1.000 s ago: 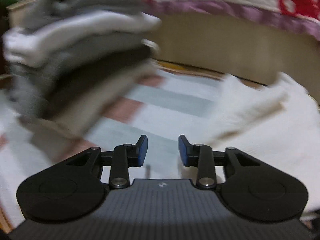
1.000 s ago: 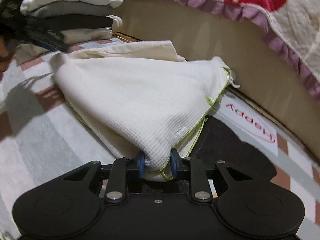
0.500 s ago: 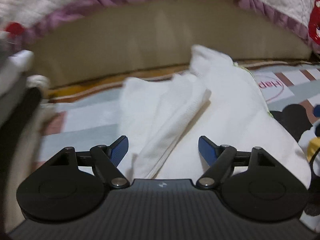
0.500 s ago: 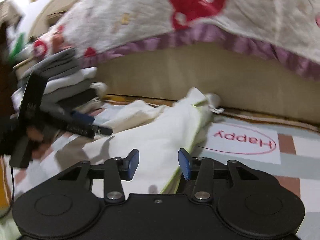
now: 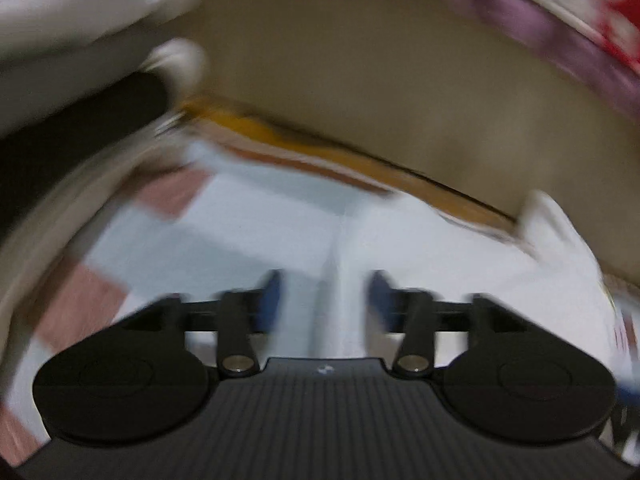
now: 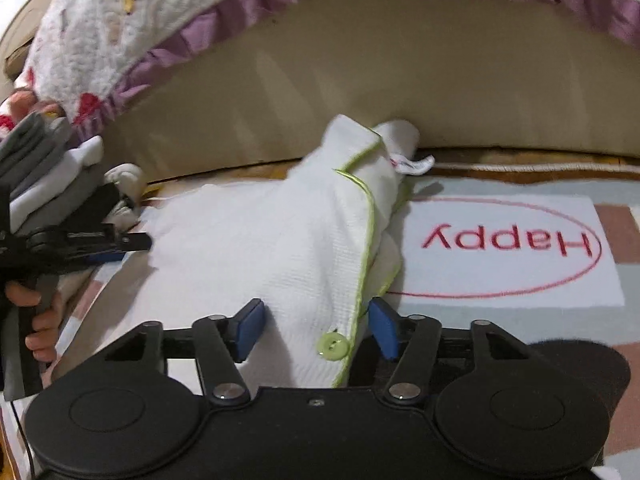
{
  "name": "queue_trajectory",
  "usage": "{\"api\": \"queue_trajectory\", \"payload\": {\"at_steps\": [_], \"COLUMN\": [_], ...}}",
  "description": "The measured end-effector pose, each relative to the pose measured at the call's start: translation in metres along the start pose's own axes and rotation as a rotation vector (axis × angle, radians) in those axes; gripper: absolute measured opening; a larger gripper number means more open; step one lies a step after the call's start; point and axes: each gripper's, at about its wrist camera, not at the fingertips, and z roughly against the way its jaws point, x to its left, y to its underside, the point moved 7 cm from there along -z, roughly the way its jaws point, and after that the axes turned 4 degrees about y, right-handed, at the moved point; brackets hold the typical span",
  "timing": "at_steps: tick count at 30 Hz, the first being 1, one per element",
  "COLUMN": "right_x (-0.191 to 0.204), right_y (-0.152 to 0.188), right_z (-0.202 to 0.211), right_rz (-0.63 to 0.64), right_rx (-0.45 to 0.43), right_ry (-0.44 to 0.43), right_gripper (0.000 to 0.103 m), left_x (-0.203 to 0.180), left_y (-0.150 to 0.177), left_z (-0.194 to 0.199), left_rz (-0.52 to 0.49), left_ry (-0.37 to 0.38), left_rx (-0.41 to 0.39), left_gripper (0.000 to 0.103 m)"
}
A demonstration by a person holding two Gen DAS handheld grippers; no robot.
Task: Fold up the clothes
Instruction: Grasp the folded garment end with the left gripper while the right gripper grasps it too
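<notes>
A white garment (image 6: 260,248) with lime-green piping and a green button (image 6: 335,347) lies folded lengthwise on the patterned mat. My right gripper (image 6: 316,316) stands over its near end. Its jaws are opening, with the buttoned edge lying loose between the pads and neither pad pressing on it. In the right wrist view my left gripper (image 6: 128,245), held by a hand (image 6: 40,320), reaches the garment's left edge. The left wrist view is blurred: the left gripper (image 5: 325,294) has its jaws apart and closing above the garment (image 5: 460,264), and I see no grip.
A stack of folded grey, white and black clothes (image 6: 44,168) stands at the left, close to the left gripper. Behind runs a beige bed base (image 6: 360,92) under a quilt with a purple frill (image 6: 120,32). The mat's "Happy" panel (image 6: 508,240) lies at the right.
My right gripper has let go of the garment's corner, opened and rolled level. The left gripper swung from the stack over to the garment, spread wide, then narrowed.
</notes>
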Motion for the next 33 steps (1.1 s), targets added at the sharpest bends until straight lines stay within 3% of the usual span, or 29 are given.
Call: {"api": "queue_trajectory", "payload": {"at_steps": [5, 9, 12, 16, 18, 20, 23, 24, 27, 29, 32, 33], "right_x": [-0.013, -0.022, -0.029, -0.032, -0.029, -0.027, -0.022, -0.02, -0.016, -0.006, 0.013, 0.019], "right_y": [0.011, 0.033, 0.051, 0.058, 0.064, 0.072, 0.089, 0.093, 0.09, 0.085, 0.081, 0.08], "right_z": [0.004, 0.015, 0.021, 0.024, 0.024, 0.023, 0.019, 0.018, 0.016, 0.016, 0.016, 0.016], "right_rz": [-0.093, -0.235, -0.374, -0.413, -0.428, -0.466, -0.604, -0.659, -0.638, -0.548, -0.45, -0.425], "right_rx": [0.023, 0.117, 0.205, 0.291, 0.314, 0.338, 0.368, 0.368, 0.392, 0.39, 0.354, 0.341], "right_ry": [-0.036, -0.164, -0.278, -0.312, -0.335, -0.373, -0.49, -0.531, -0.507, -0.452, -0.392, -0.373], "right_gripper": [0.068, 0.07, 0.07, 0.07, 0.07, 0.07, 0.07, 0.07, 0.071, 0.072, 0.071, 0.053], "left_x": [0.002, 0.015, 0.041, 0.059, 0.056, 0.054, 0.053, 0.051, 0.037, 0.027, 0.023, 0.023], "left_y": [0.028, 0.064, 0.09, 0.095, 0.099, 0.108, 0.14, 0.147, 0.16, 0.167, 0.169, 0.167], "left_z": [0.036, 0.067, 0.072, 0.096, 0.109, 0.124, 0.129, 0.132, 0.137, 0.133, 0.126, 0.122], "left_rz": [-0.125, -0.175, -0.148, -0.081, -0.032, 0.088, 0.309, 0.333, 0.36, 0.401, 0.463, 0.499], "left_ry": [-0.052, -0.089, -0.168, -0.233, -0.183, -0.071, 0.088, 0.108, 0.182, 0.26, 0.293, 0.298], "left_rx": [0.041, 0.061, 0.074, 0.088, 0.084, 0.073, 0.093, 0.07, 0.094, 0.13, 0.122, 0.117], "left_gripper": [0.056, 0.072, 0.072, 0.071, 0.071, 0.071, 0.071, 0.072, 0.072, 0.072, 0.073, 0.073]}}
